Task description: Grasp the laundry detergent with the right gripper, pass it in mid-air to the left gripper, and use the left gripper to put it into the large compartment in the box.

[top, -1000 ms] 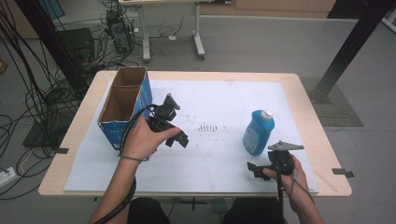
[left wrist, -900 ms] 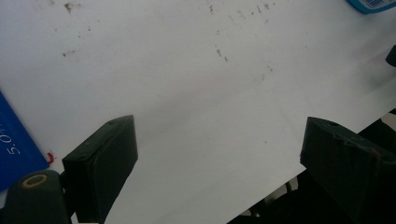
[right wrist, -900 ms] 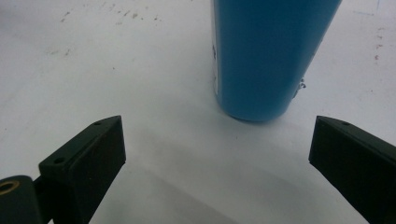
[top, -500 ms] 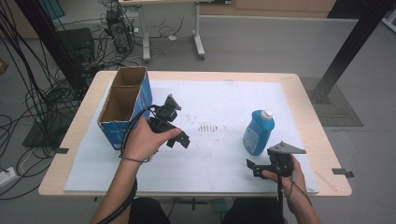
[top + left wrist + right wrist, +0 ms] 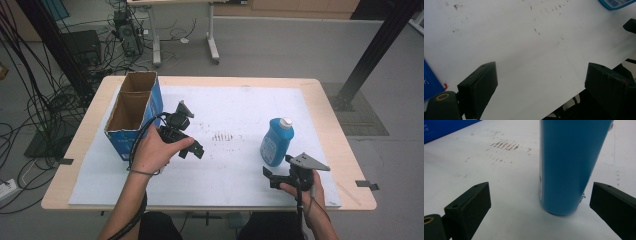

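Observation:
A blue bottle (image 5: 276,144) with a white cap stands upright on the white mat (image 5: 235,110) at the right. My right gripper (image 5: 278,167) is just in front of it, open. In the right gripper view the bottle (image 5: 571,162) stands a little beyond the wide-apart jaws of that gripper (image 5: 539,193), nothing between them. My left gripper (image 5: 189,145) is held beside the cardboard box (image 5: 131,114), open. In the left gripper view this gripper (image 5: 541,75) looks over bare mat, with the bottle's base (image 5: 616,3) far off.
The open-topped box has blue outer walls and two compartments, and stands at the mat's left edge. Faint brown marks (image 5: 222,136) stain the mat's middle. The wooden table edge (image 5: 345,150) runs close on the right. Cables and table legs lie on the floor beyond.
My right gripper has crept slightly forward toward the bottle. The left gripper has stayed in place.

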`<state>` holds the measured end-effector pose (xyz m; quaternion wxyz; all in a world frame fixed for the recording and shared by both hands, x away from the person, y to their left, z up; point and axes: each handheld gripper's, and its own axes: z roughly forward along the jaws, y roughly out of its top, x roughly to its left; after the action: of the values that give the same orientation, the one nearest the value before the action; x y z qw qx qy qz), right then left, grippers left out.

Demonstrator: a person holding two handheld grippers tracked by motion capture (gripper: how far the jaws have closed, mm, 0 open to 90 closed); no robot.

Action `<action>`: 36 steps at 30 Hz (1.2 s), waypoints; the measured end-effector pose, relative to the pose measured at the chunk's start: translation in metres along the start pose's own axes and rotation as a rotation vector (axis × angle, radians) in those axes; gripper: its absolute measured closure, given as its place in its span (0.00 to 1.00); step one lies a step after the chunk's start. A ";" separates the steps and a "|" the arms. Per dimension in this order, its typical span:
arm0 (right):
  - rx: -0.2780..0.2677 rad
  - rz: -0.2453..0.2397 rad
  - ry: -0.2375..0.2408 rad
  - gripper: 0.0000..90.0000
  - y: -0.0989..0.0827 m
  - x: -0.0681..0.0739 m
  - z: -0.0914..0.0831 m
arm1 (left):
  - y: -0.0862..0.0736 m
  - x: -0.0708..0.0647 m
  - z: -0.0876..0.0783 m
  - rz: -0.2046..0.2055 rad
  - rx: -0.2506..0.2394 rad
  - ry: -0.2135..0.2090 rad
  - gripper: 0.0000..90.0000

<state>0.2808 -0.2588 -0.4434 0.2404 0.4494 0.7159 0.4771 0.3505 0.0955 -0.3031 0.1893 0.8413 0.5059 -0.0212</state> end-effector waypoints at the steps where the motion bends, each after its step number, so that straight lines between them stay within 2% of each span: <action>1: -0.005 -0.002 0.000 0.04 0.000 0.000 0.000 | 0.000 0.000 0.000 0.000 -0.002 -0.001 0.13; 4: -0.034 -0.005 -0.010 0.04 -0.001 0.000 0.000 | -0.001 0.000 -0.001 0.001 -0.003 -0.003 0.13; 5: -0.059 0.001 -0.020 0.04 -0.001 0.000 0.000 | -0.001 0.000 -0.001 0.002 -0.003 -0.002 0.13; 8: -0.074 0.003 -0.021 0.04 -0.002 -0.001 0.000 | -0.001 0.000 -0.001 0.002 -0.005 -0.002 0.13; 16: -0.157 0.005 -0.036 0.04 -0.004 -0.002 -0.001 | -0.002 0.000 -0.003 0.004 -0.008 -0.004 0.13; 24: -0.202 0.004 -0.059 0.04 -0.004 -0.003 -0.001 | -0.002 -0.001 -0.006 0.000 -0.019 -0.002 0.13; 29: -0.242 -0.001 -0.092 0.04 -0.007 -0.003 -0.002 | -0.003 -0.001 -0.007 0.002 -0.021 -0.005 0.13; 36: -0.255 -0.007 -0.106 0.04 -0.008 -0.001 -0.001 | -0.002 -0.001 -0.009 -0.001 -0.024 -0.002 0.13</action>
<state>0.2774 -0.2615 -0.4498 0.3345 0.4374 0.6373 0.5390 0.3465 0.0984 -0.2954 0.2001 0.8387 0.5063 -0.0160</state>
